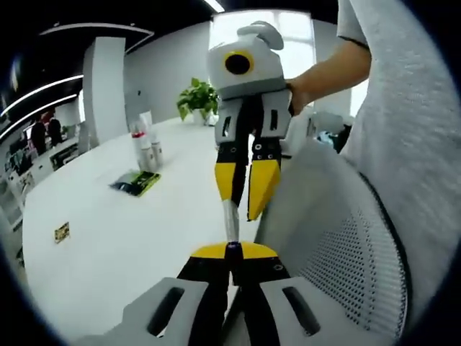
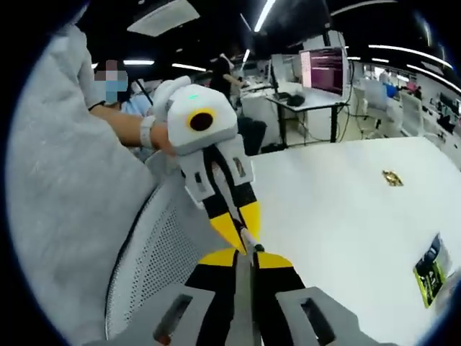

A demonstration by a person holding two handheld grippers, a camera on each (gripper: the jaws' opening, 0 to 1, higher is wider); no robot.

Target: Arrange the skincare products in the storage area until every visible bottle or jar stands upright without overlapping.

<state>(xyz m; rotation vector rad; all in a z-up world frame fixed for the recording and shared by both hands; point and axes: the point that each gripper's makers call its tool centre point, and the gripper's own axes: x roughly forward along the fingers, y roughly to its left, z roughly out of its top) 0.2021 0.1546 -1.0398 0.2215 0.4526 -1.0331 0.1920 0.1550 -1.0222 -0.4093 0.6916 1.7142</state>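
Several white skincare bottles (image 1: 148,144), one with a red cap, stand upright in a cluster far out on the white table (image 1: 108,238). My left gripper (image 1: 232,251) is shut with nothing in it, held over the table's near edge. My right gripper (image 1: 241,222) comes down from above, held by a hand, and its yellow tips meet the left one's tips. In the right gripper view my right gripper (image 2: 248,254) is shut and empty, and the left gripper (image 2: 245,236) slants in from the upper left to touch it.
A dark and green packet (image 1: 137,182) lies in front of the bottles and shows again as the packet (image 2: 430,270). A small gold item (image 2: 392,177) sits on the table. A grey mesh chair back (image 1: 346,238) stands beside the grippers. A potted plant (image 1: 198,97) is at the far end.
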